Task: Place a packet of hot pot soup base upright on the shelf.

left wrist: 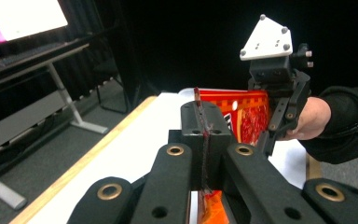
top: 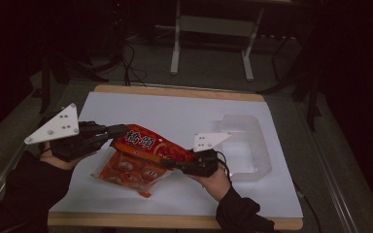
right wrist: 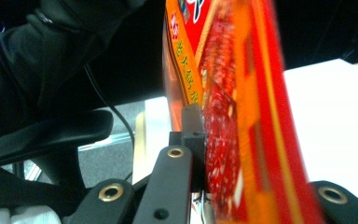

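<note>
A red snack bag [top: 151, 144] with printed food pictures hangs over the white table top [top: 175, 111], held at both ends. My left gripper [top: 119, 131] is shut on the bag's left edge; in the left gripper view its jaws pinch the thin red seam [left wrist: 204, 135]. My right gripper [top: 175, 165] is shut on the bag's right end, and in the right gripper view the red bag [right wrist: 233, 116] fills the space between the jaws. A second orange bag [top: 128, 172] lies flat on the table under the held one.
A clear plastic tray [top: 247, 145] sits on the table to the right of my right gripper. The table's wooden edge [top: 175, 221] runs along the front. Desk legs [top: 175, 43] and cables stand on the floor behind the table.
</note>
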`<state>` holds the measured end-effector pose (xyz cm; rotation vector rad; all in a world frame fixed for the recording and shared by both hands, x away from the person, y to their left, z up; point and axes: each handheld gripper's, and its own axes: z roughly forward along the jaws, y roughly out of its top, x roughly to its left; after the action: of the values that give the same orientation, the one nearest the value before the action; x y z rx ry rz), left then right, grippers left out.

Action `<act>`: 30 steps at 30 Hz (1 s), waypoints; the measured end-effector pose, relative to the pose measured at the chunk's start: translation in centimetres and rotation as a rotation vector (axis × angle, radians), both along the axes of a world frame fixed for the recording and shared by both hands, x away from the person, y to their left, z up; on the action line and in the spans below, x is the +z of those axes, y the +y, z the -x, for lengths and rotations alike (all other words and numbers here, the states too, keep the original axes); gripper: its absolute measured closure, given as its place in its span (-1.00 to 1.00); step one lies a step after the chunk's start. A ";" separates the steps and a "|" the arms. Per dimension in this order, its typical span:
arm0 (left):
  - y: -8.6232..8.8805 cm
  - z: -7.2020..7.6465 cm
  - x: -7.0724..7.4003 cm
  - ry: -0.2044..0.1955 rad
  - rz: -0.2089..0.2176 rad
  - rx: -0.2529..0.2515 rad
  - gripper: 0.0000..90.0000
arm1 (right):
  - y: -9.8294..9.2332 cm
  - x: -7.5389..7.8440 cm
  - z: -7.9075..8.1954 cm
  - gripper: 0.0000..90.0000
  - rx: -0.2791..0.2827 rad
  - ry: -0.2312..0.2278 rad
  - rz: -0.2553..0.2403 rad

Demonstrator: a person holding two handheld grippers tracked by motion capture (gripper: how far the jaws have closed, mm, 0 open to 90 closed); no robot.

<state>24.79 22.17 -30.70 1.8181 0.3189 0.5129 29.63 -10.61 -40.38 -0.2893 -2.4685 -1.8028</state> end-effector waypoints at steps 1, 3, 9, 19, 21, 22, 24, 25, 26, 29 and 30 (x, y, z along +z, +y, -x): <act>0.0 0.1 0.2 -0.003 0.005 -0.002 1.00 | -0.2 0.5 0.1 1.00 -0.005 -0.001 -0.004; 0.1 0.1 0.6 -0.004 0.028 -0.013 1.00 | -0.5 1.6 0.5 1.00 -0.016 -0.023 -0.004; 0.0 -0.5 0.7 0.014 0.059 -0.048 1.00 | -1.7 3.8 1.1 1.00 -0.052 -0.084 0.012; -1.2 -2.1 0.1 0.050 0.118 -0.090 0.75 | -4.7 6.7 1.1 1.00 -0.132 -0.111 0.048; -1.4 -2.2 -0.2 0.044 0.127 -0.075 0.48 | -5.4 7.1 1.1 1.00 -0.150 -0.113 0.048; -1.4 -2.3 -0.4 0.056 0.132 -0.078 0.34 | -5.7 7.3 1.0 1.00 -0.155 -0.113 0.045; -1.5 -2.4 -1.0 0.068 0.137 -0.071 0.16 | -6.5 7.9 1.0 1.00 -0.179 -0.113 0.038; -1.5 -2.5 -1.2 0.091 0.140 -0.065 -0.02 | -6.9 8.2 0.9 1.00 -0.191 -0.117 0.032; -1.6 -2.6 -1.5 0.113 0.140 -0.065 -0.12 | -7.3 8.5 0.9 1.00 -0.199 -0.112 0.025; -1.7 -2.6 -2.4 0.128 0.151 -0.047 -0.37 | -8.5 9.6 0.9 1.00 -0.224 -0.124 0.017; -1.7 -2.6 -2.7 0.147 0.165 -0.048 -0.48 | -8.8 10.0 0.9 1.00 -0.231 -0.128 0.013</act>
<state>27.42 20.52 -33.43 1.7016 0.4049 0.3103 28.73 -19.43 -30.36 -0.4938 -2.6297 -1.9487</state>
